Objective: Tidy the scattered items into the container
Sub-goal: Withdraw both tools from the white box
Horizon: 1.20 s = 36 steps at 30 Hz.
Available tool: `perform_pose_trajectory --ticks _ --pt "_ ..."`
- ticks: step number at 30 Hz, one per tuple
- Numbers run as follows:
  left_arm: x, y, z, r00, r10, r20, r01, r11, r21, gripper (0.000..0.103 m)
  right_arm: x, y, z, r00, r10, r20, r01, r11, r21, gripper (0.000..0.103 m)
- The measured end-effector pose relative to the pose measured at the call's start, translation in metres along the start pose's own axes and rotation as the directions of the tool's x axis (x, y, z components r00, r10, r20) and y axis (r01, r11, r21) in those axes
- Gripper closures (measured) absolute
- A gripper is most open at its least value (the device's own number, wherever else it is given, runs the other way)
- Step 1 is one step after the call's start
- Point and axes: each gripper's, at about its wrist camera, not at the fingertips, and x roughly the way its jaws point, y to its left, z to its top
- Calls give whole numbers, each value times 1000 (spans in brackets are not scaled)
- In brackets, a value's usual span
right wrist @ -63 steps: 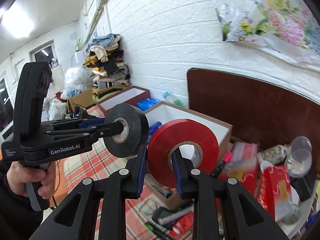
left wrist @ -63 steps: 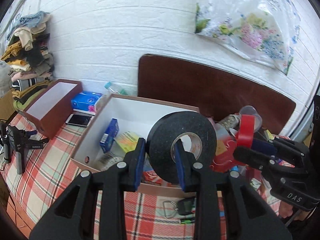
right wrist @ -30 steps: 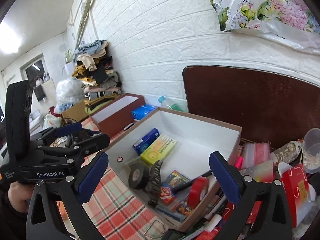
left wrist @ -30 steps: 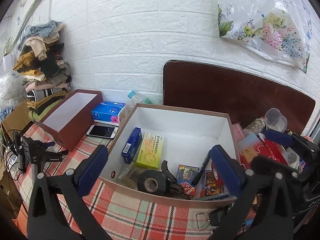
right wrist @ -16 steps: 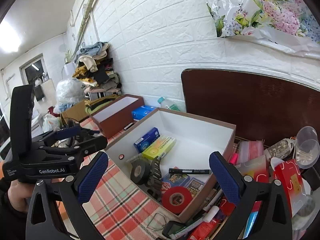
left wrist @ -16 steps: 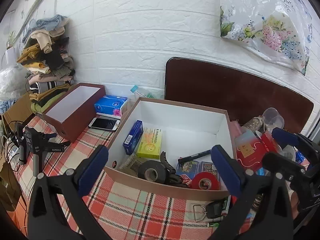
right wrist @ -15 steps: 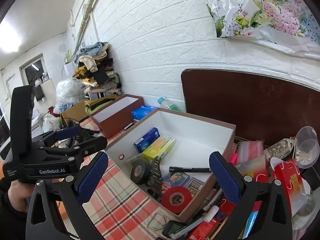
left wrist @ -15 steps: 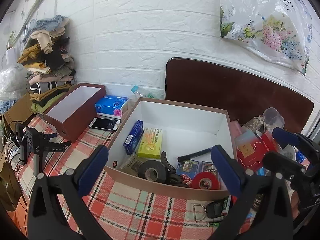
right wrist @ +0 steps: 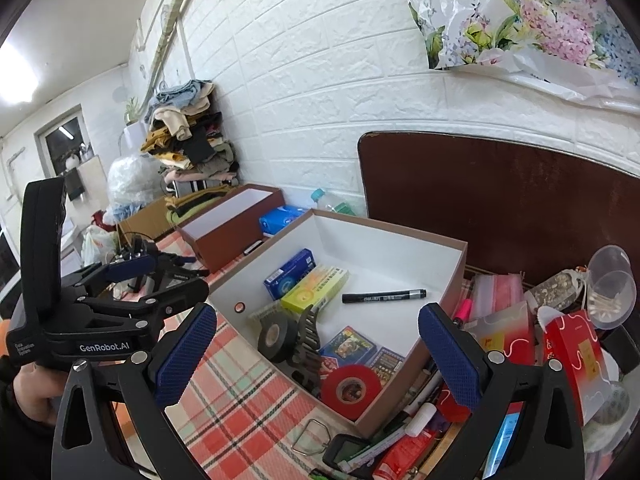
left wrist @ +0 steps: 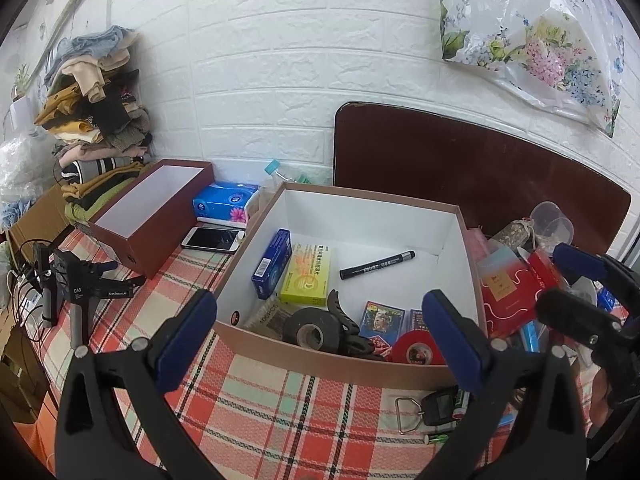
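- The left gripper (left wrist: 320, 332) hung over the near edge of the box (left wrist: 344, 372), its jaws spread wide and holding nothing.
- The right gripper (right wrist: 318, 354) stood to the right of it, jaws likewise wide and empty, above the box's near right corner.
- The box sat on the checked counter (left wrist: 256, 408), open at the top, white inside.
- Black tape (left wrist: 310, 330) lay in the box against the near wall, touching a black clip (left wrist: 346, 328).
- Red tape (right wrist: 351, 386) lay flat in the near right corner of the box, just beside two card packs (right wrist: 348, 346).
- A blue carton (left wrist: 273, 264) and a yellow carton (left wrist: 307, 274) lay side by side toward the box's left wall.
- A black marker (left wrist: 377, 265) lay alone on the white floor toward the back.
- Outside the box to the right sat a heap of loose things, among them a red packet (right wrist: 576, 352) and a clear cup (right wrist: 610, 286).
- On the counter in front of the box lay a key fob with a metal ring (left wrist: 434, 406).
- A phone (left wrist: 213, 239) lay left of the box, beside a smaller brown box (left wrist: 152, 216).
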Motion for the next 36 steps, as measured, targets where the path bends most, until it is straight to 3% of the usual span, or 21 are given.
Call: perform_pose_trajectory --ticks 16,36 --pt "17 9 -9 999 6 -42 -6 1000 -4 0 20 -3 -8 998 -49 -47 48 999 -9 2" --pt "20 9 -12 998 20 -56 -20 1000 6 0 26 -4 -12 997 -49 -64 48 999 -7 2"
